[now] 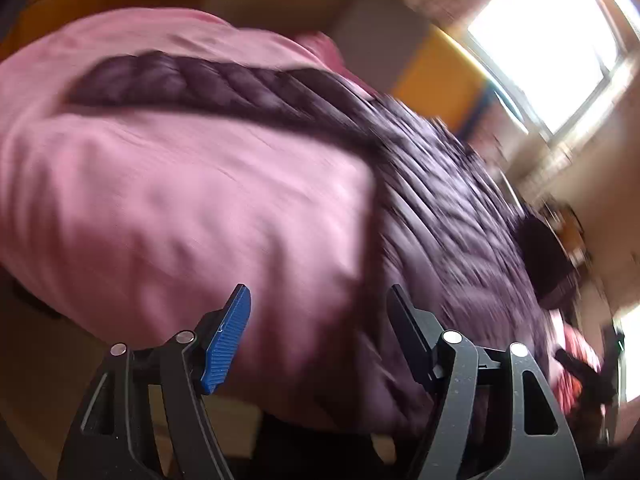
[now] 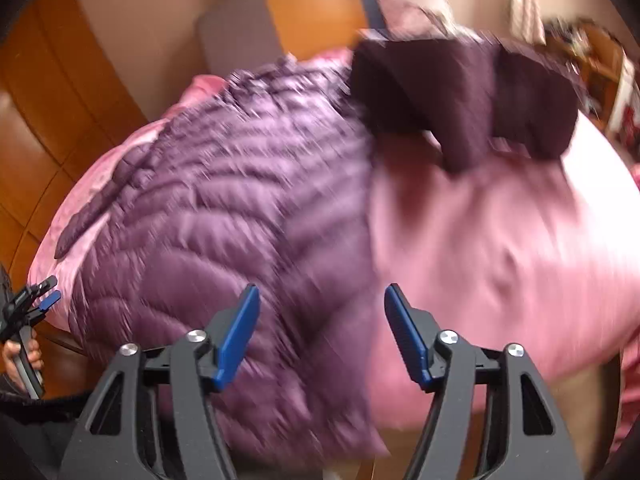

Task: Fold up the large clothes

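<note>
From the left wrist we see our left gripper (image 1: 318, 334) with jaws apart and empty, above the quilted purple puffer jacket (image 1: 440, 208) lying on the pink bed cover (image 1: 160, 200).

From the right wrist, our right gripper (image 2: 320, 332) also stands wide and holds nothing; the jacket's dark hood (image 2: 472, 96) lies at the far end. We judge we are between folds; next we need a fresh hold on an edge.

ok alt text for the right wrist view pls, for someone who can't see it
A quilted purple puffer jacket lies spread on a pink bedspread, its dark hood at the far end. The right hand-held gripper hovers open above it, nothing between its blue pads. The picture is motion-blurred.
</note>
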{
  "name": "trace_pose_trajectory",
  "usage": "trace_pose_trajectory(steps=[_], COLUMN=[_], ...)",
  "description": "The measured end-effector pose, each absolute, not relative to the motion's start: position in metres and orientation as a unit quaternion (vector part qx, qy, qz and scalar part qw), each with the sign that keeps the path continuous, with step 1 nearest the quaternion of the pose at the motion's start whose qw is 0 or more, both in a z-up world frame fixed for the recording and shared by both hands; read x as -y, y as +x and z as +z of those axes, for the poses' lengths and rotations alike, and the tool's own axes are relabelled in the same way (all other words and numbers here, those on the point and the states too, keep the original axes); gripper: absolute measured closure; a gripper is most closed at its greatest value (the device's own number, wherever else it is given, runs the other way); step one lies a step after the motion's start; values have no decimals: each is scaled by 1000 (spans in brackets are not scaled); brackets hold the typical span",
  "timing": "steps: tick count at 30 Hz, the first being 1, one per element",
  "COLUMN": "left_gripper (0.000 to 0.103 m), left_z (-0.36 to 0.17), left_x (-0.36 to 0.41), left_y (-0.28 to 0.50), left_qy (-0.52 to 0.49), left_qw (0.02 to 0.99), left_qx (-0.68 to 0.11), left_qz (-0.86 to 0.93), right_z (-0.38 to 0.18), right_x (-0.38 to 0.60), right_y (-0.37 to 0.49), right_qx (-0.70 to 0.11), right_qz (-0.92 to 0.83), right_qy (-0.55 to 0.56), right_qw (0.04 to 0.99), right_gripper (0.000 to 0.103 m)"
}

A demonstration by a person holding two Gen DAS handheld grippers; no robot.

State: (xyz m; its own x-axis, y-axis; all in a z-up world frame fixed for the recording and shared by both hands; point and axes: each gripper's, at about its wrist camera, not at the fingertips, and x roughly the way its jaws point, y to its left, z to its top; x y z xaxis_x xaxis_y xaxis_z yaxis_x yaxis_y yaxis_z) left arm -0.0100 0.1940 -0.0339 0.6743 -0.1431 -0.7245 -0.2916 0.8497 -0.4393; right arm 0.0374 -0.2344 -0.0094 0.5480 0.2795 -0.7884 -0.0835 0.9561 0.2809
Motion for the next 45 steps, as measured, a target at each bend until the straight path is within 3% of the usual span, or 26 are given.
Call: trace_pose_trajectory(steps=[1,8,18,19,20,23,27,33,36,37,38,39,40,45], left_gripper=[34,31,31,39,68,95,97,97,91,72,39,27,23,23], left_z=[-34,-44,-57,-61,-65,-65,-49,-69,-60,-54,-49,-42,-32,4], left_x=[-215,-352,-463,-467,-470,-461,-440,-424,-417,-413,-410,-405,-398,-345], left_y=[-6,10,56,63,72,73,45,5,10,11,11,11,9,27], left_qy=[-293,-396,-406,-406,-405,-380,-346,-326,-311,-305,-300,-296,-290,-237], left_qw=[868,818,799,798,798,809,832,814,812,812,815,818,825,873], left_qx=[-394,-335,-324,-330,-337,-347,-321,-349,-354,-352,-347,-337,-316,-292], left_qz=[73,248,303,299,293,285,293,331,346,351,354,360,368,311], right_z=[-7,-26,-61,-63,-65,-69,-72,-75,-72,-70,-67,-62,-57,-34], right_x=[222,104,36,35,33,30,30,33,38,42,48,56,64,150], right_y=[46,96,119,119,119,119,119,120,121,121,120,120,119,100], right_qx=[-458,-462,-484,-483,-482,-480,-477,-472,-473,-474,-475,-475,-472,-430], right_qz=[117,208,229,229,230,228,227,233,237,239,240,237,230,126], right_qy=[106,69,57,58,58,57,54,49,53,58,68,81,91,134], right_qw=[875,859,843,843,843,845,847,849,847,845,844,844,847,884], right_gripper=[27,26,18,17,15,13,12,12,12,12,12,13,13,13])
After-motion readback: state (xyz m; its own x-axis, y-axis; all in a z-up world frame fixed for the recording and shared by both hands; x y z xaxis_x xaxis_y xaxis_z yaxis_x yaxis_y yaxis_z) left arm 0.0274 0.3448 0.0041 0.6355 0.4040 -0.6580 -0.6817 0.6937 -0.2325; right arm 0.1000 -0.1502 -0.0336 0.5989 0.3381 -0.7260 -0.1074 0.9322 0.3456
